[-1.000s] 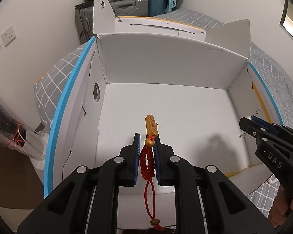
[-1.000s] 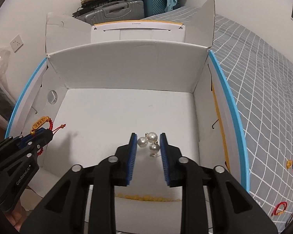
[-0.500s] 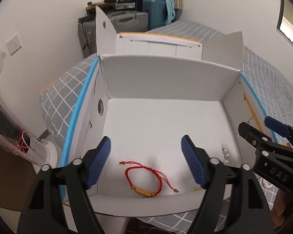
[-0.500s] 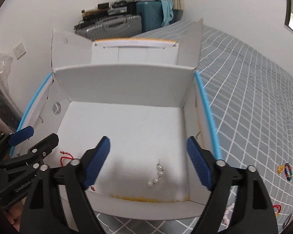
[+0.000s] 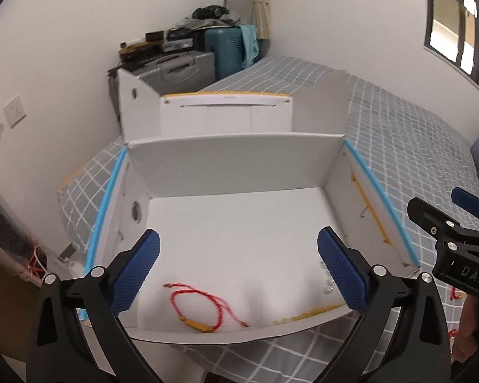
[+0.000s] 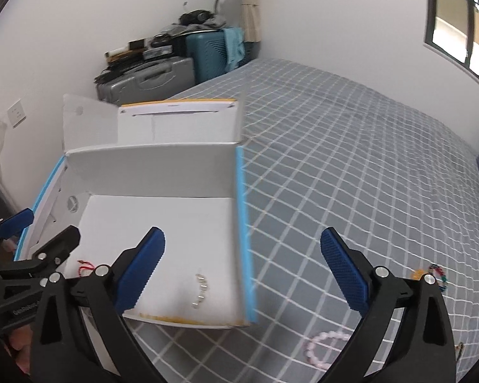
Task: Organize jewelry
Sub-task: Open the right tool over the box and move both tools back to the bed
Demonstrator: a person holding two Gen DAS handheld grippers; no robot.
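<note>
An open white cardboard box (image 5: 233, 159) with blue edges sits on the bed. A red cord bracelet with a gold bar (image 5: 204, 306) lies on the box floor near its front wall. A short string of pearls (image 6: 200, 290) lies at the front right of the box floor. My left gripper (image 5: 238, 268) is open and empty, above the box front. My right gripper (image 6: 242, 268) is open and empty, over the box's right edge. A pink bead bracelet (image 6: 325, 348) and a multicoloured bead bracelet (image 6: 439, 274) lie on the bedspread to the right.
The grey checked bedspread (image 6: 351, 159) stretches right of the box. Suitcases (image 6: 163, 76) and clutter stand against the far wall. The box's raised flaps (image 5: 134, 108) stand behind it. A plastic bag (image 5: 3, 223) is at the left.
Both grippers opened and let go: the red bracelet and the pearls dropped onto the box floor. Both grippers then pulled back and up; the right one swung rightward over the bed.
</note>
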